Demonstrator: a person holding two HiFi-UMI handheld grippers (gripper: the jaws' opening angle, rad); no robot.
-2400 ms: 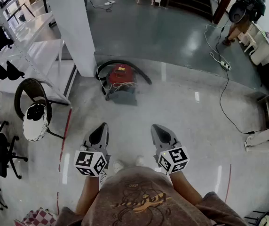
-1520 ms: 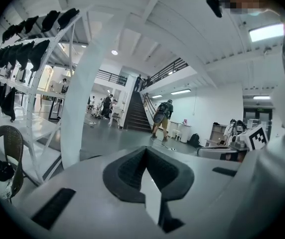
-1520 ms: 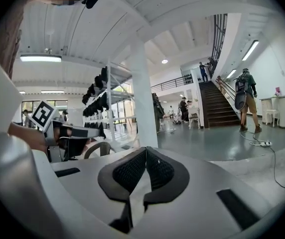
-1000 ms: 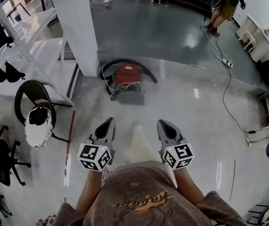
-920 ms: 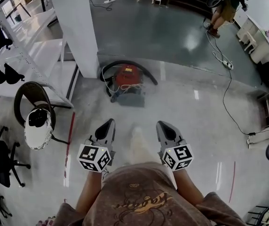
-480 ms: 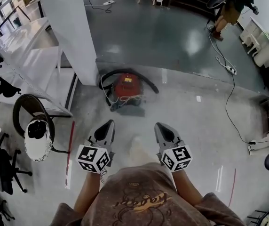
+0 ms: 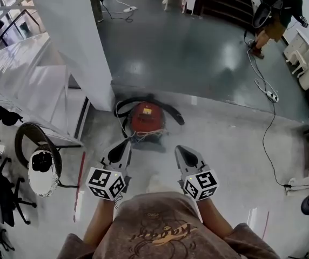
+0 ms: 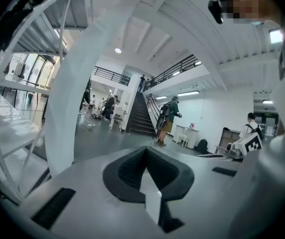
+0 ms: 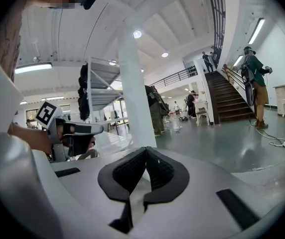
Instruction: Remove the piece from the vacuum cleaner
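At frame centre, by a white pillar, the red vacuum cleaner sat just ahead of the left gripper and right gripper, both closed and empty; its black hose looked bendy, probably best gripped where it joins the body.

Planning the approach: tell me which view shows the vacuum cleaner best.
The head view: the red vacuum cleaner sits whole on the floor, black hose curled round it. Both gripper views look across the hall and show none of it.
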